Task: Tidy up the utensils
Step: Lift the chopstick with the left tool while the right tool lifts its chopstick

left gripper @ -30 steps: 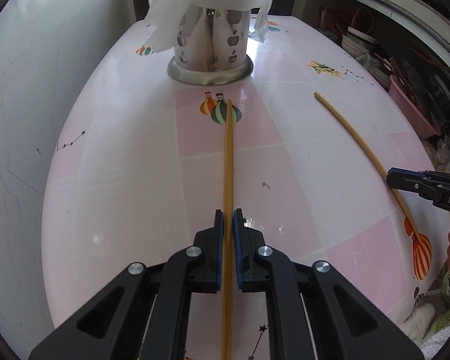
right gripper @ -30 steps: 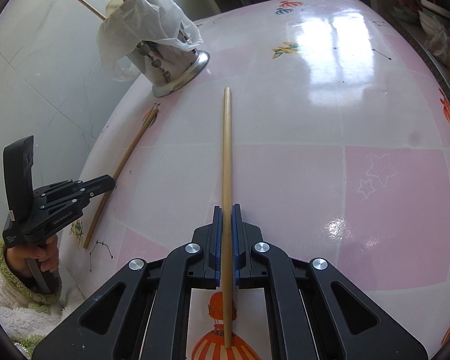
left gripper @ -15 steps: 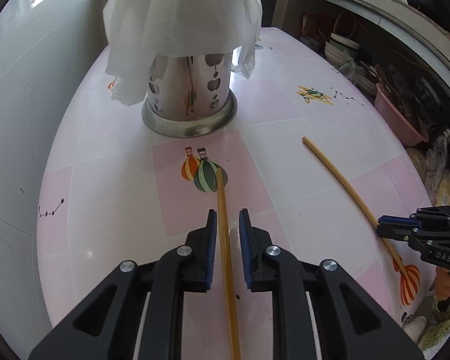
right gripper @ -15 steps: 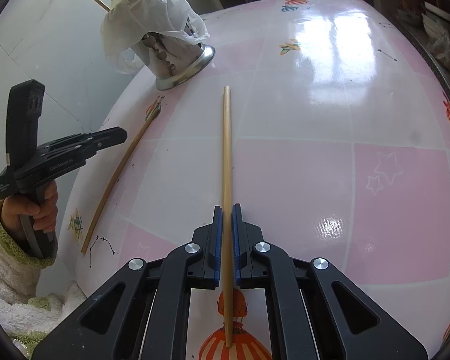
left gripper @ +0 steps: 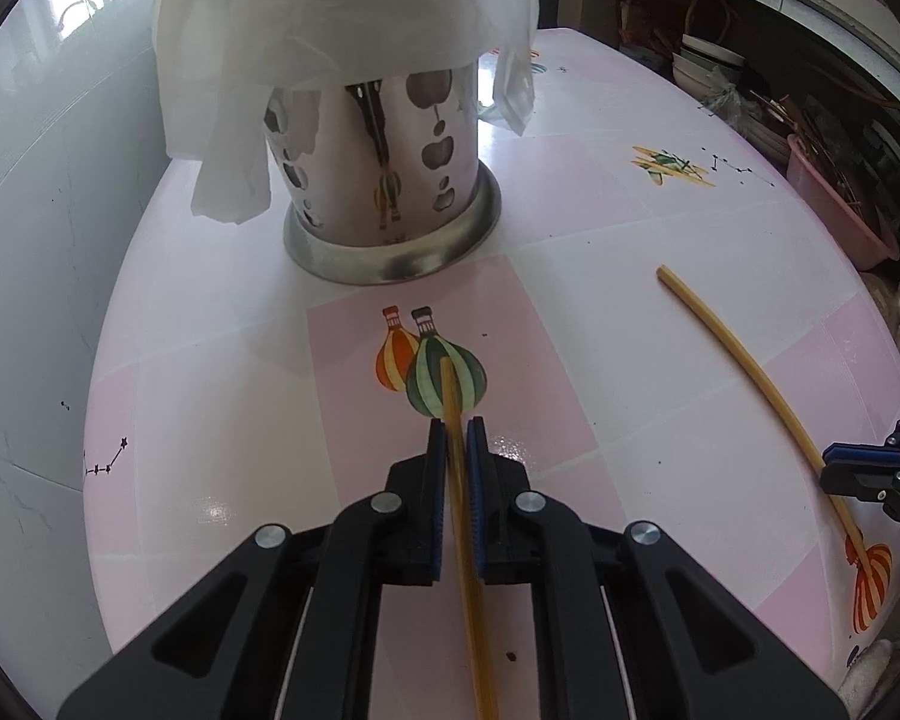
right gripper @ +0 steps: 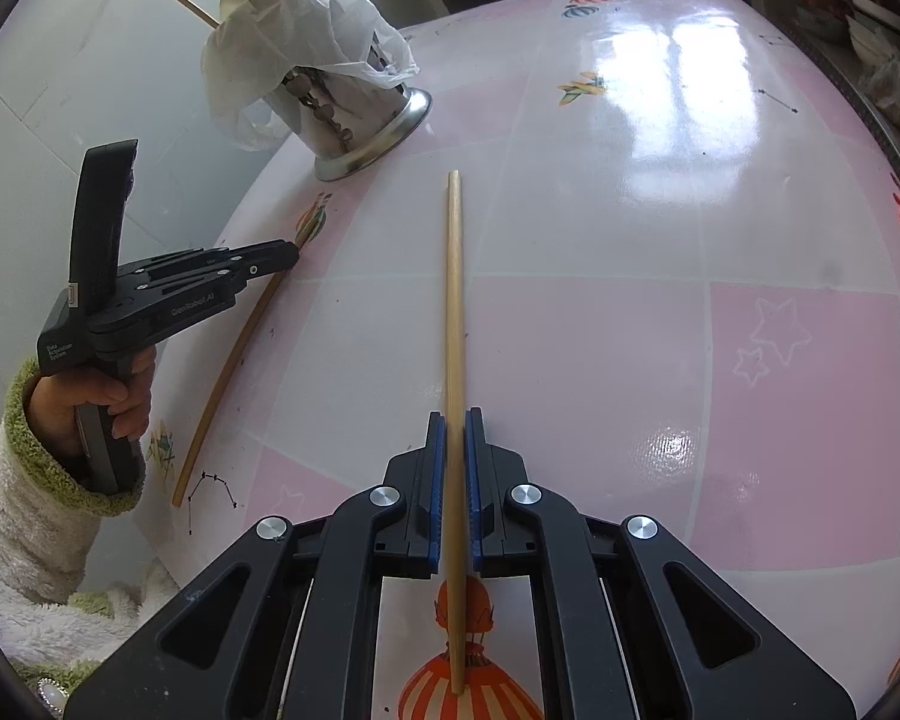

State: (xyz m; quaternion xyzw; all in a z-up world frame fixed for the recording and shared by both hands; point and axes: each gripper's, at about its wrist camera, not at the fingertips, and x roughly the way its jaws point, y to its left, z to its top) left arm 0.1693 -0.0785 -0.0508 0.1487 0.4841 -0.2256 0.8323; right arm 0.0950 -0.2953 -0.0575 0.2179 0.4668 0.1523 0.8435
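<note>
Two long wooden chopsticks lie on the pink and white table [right gripper: 630, 360]. My left gripper [left gripper: 455, 426] holds one chopstick [left gripper: 450, 390] close to its far tip, which reaches a balloon print; its jaws are closing on it. My right gripper [right gripper: 455, 417] grips the other chopstick [right gripper: 453, 300] near its near end, and its jaws are starting to open. A perforated steel utensil holder [left gripper: 390, 180] stands just ahead of the left gripper. A white plastic bag [left gripper: 342, 12] is draped over it, and several chopsticks [right gripper: 210, 0] stick out of it.
A pale wall [left gripper: 30, 240] borders the table on the left, right behind the holder. Past the table's far right edge stand a pink basin [left gripper: 840, 204] and shelves with bowls. A hand [right gripper: 108, 396] in a fluffy white sleeve holds the left gripper.
The left gripper opened a little, slid forward along its chopstick toward the holder, and closed again near the tip. The right gripper stayed in place, its pads now slightly further apart.
</note>
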